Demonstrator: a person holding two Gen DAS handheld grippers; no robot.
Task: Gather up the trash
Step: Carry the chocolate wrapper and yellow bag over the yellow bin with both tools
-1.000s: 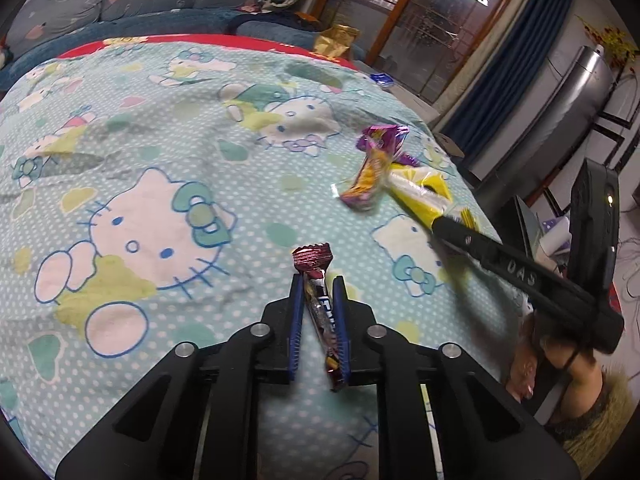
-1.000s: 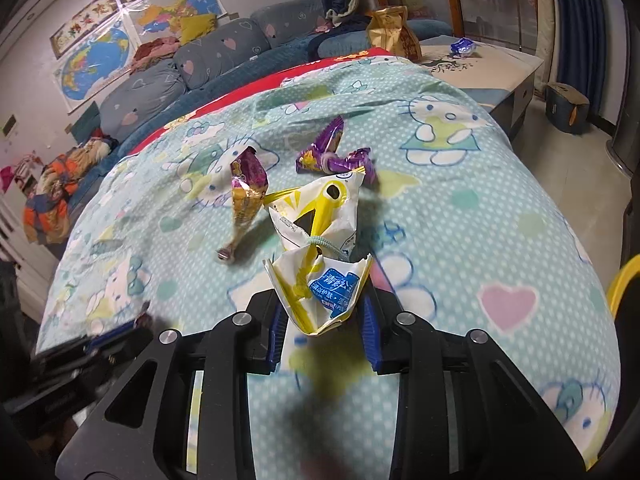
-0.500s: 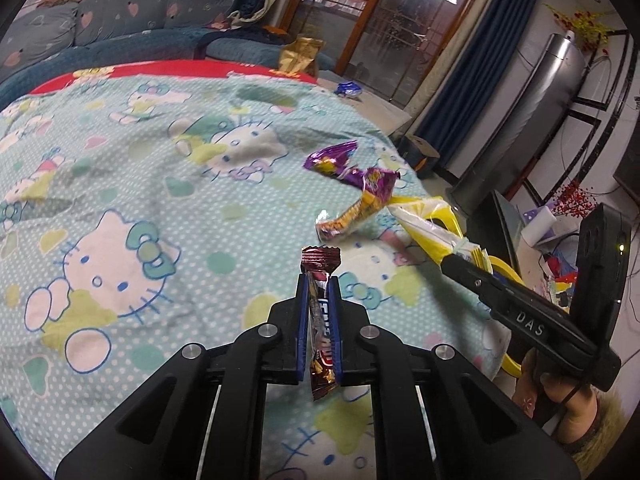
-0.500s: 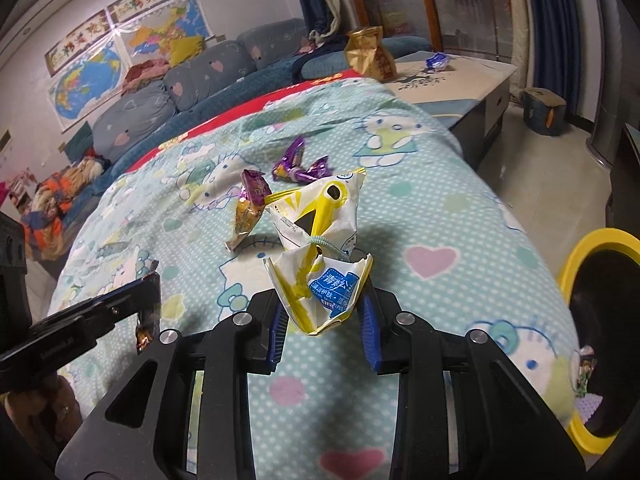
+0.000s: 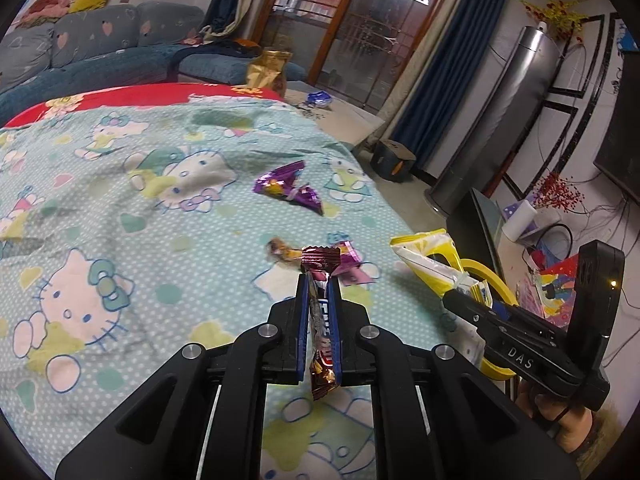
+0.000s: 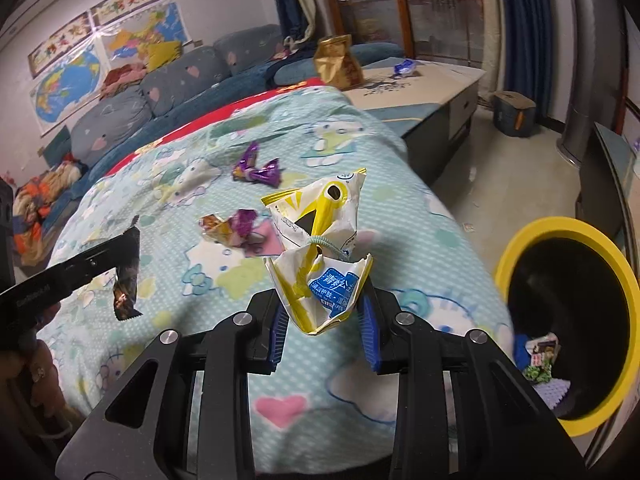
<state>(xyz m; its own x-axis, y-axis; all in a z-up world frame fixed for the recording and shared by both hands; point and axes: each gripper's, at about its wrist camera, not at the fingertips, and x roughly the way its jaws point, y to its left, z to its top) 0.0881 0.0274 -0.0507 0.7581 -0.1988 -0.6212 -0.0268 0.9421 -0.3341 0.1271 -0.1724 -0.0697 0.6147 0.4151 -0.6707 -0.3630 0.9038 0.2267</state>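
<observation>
My left gripper (image 5: 319, 280) is shut on a dark red candy-bar wrapper (image 5: 320, 320), held above the Hello Kitty bed cover (image 5: 120, 208); it also shows in the right wrist view (image 6: 126, 276). My right gripper (image 6: 324, 308) is shut on a crumpled yellow-and-white bag (image 6: 320, 236), held above the bed's right edge; it shows in the left wrist view (image 5: 436, 268) too. A yellow-rimmed black trash bin (image 6: 568, 240) stands on the floor to the right, with some trash inside. A purple wrapper (image 5: 288, 186) and a purple-gold wrapper (image 5: 348, 258) lie on the bed.
A low cabinet (image 6: 424, 88) with a gold bag (image 6: 336, 64) stands beyond the bed. A grey sofa (image 6: 168, 84) runs along the back. A silver tower unit (image 5: 496, 120) and a dark box (image 5: 394, 158) stand on the floor at the right.
Both grippers have swung right with their wrappers held, away from the bed's middle. The yellow bin has come into the right wrist view.
</observation>
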